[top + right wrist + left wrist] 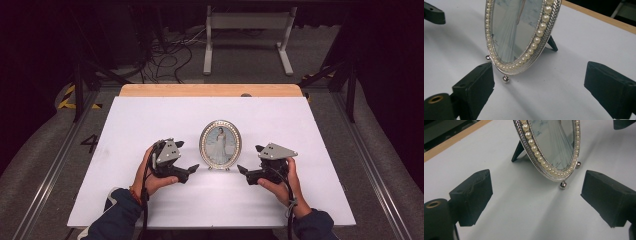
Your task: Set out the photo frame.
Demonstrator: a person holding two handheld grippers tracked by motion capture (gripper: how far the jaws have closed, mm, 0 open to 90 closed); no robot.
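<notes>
Digit "4" – on floor (pixel 90 143) (left of table (pixel 150 115)).

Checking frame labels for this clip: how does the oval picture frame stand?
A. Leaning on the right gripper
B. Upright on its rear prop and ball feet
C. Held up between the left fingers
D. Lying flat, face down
B: the oval picture frame stands free on the table, its rear prop and ball feet down.
</notes>
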